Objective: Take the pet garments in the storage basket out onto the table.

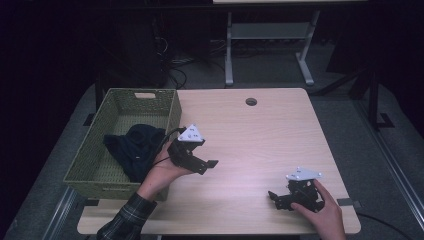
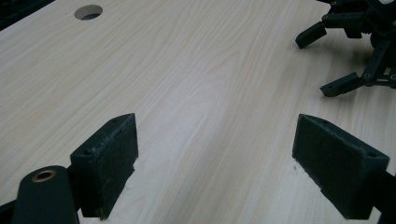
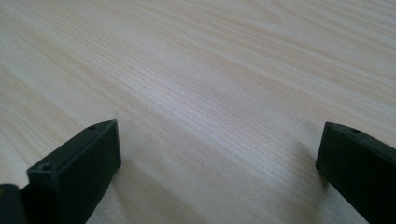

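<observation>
Clearly, dark cloth [image 1: 136, 150] lies in basket [image 1: 120, 102] — beside left gripper [image 1: 207, 165].

Pale wood-grain table [image 1: 260, 135] with a smooth satin sheen, green woven basket [image 1: 172, 107], soft dark cloth [image 1: 135, 147], matt black plastic gripper pads [image 2: 112, 154].

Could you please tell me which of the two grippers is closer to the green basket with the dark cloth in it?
The left gripper: it is held right beside the green basket holding the dark cloth, whereas the right gripper sits near the table's near right corner.
</observation>
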A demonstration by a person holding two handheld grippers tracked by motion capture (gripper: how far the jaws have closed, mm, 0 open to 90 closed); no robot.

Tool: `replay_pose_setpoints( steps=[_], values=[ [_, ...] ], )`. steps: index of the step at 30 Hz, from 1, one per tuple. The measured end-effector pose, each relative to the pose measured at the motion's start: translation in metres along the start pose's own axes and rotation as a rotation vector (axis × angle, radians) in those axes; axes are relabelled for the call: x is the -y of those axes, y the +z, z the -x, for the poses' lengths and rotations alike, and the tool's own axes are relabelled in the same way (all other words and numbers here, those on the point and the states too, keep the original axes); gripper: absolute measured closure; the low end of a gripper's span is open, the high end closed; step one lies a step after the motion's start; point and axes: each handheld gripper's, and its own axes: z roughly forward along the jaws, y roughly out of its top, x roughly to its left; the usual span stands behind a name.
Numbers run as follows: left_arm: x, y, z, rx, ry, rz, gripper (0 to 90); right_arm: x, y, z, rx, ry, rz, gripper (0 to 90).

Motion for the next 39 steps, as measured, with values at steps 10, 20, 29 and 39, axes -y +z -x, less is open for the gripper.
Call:
replay_pose_setpoints(
  steps=[10, 20, 29, 39],
  values=[
    [-0.007, -0.007, -0.006, -0.002, 0.003, 0.008, 14.0, 0.000, 0.000, 0.000, 0.000, 0.000, 0.000, 0.0],
    [-0.008, -0.025, -0.017, -0.021, 0.000, 0.007, 14.1, 0.000, 0.000, 0.000, -0.001, 0.001, 0.001, 0.0],
    [-0.001, -0.050, -0.034, -0.068, -0.031, 0.025, 14.1, 0.000, 0.000, 0.000, -0.001, 0.000, 0.001, 0.0],
    [0.011, -0.072, -0.053, -0.123, -0.073, 0.032, 14.1, 0.000, 0.000, 0.000, -0.001, 0.000, 0.001, 0.0]
  ],
)
